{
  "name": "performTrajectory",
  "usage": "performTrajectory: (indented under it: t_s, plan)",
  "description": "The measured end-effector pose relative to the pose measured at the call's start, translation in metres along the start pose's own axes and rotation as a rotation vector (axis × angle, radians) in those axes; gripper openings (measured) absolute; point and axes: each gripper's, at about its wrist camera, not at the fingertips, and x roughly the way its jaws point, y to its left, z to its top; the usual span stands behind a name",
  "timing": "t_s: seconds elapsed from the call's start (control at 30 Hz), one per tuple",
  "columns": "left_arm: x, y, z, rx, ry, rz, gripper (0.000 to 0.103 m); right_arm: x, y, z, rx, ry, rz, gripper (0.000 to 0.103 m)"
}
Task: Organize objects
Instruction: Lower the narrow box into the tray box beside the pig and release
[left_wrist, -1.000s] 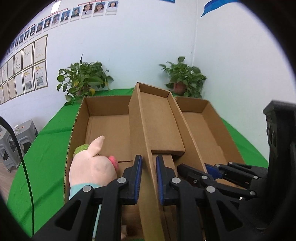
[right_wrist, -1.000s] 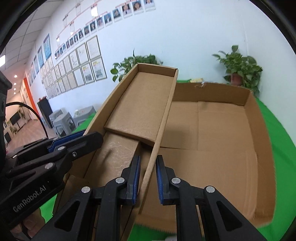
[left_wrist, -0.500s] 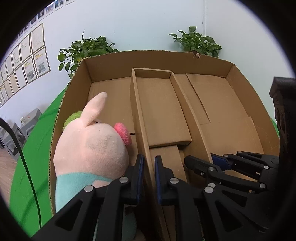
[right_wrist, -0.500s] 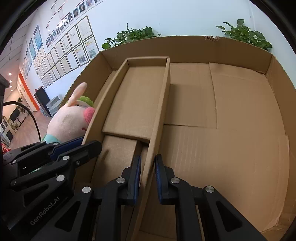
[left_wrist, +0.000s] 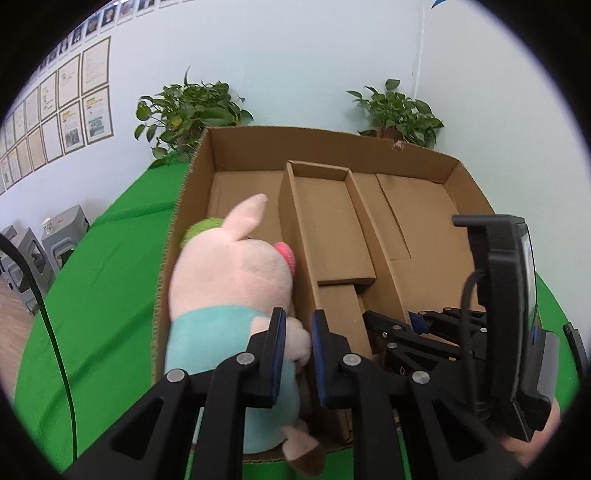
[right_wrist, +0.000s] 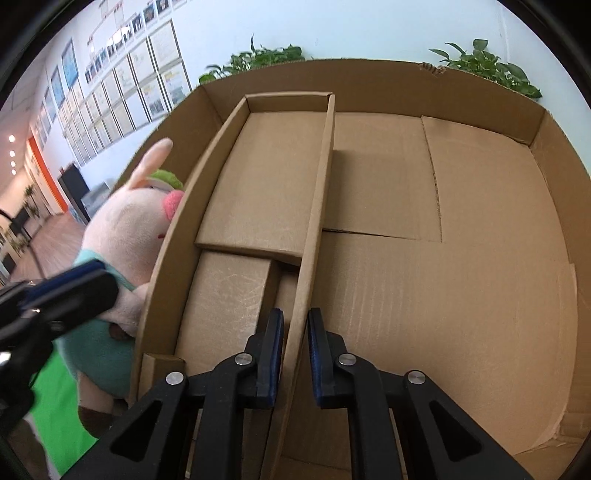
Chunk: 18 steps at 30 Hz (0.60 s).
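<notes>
Box (right_wrist: 461, 258) and inner tray (right_wrist: 266, 184): matt corrugated cardboard. Pig toy (left_wrist: 229, 273): soft fuzzy plush. Worktop (left_wrist: 107, 258): matt green cloth. Tongs (right_wrist: 295, 354): matt black plastic, blue pads.

You will find nothing here that can be read. The framed sheets (left_wrist: 96, 116) on the wall carry print, but it is too small and blurred for you to make out a word, and the row of photo cards (left_wrist: 110, 14) above them shows no legible names. The cardboard box (right_wrist: 480, 240) bears no label or mark.
</notes>
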Motion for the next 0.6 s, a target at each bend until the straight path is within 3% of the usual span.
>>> performTrajectory:
  t_s: [0.17, 0.33, 0.43, 0.5, 0.53, 0.57, 0.6]
  plan:
    - [-0.006, 0.012, -0.003, -0.032, -0.017, 0.018, 0.012, 0.013, 0.013, 0.004, -0.022, 0.026, -0.066, 0.011]
    - [-0.014, 0.015, -0.005, -0.029, -0.027, 0.026, 0.013, 0.016, 0.016, 0.010, -0.025, 0.024, -0.069, 0.012]
    - [-0.020, 0.015, -0.005, -0.037, -0.045, 0.028, 0.020, 0.003, -0.001, -0.006, 0.019, -0.036, -0.055, 0.016]
    - [-0.026, 0.013, -0.005, -0.035, -0.069, 0.032, 0.033, -0.006, -0.007, -0.003, 0.036, -0.090, -0.060, 0.039]
    - [-0.029, 0.011, -0.004, -0.033, -0.081, 0.041, 0.039, -0.013, -0.009, -0.003, 0.039, -0.117, -0.056, 0.065]
    - [-0.032, 0.010, -0.004, -0.033, -0.089, 0.046, 0.051, -0.023, -0.012, -0.003, 0.038, -0.153, -0.046, 0.083]
    - [-0.035, 0.010, -0.004, -0.036, -0.102, 0.045, 0.059, -0.032, -0.014, -0.003, 0.032, -0.178, -0.040, 0.086]
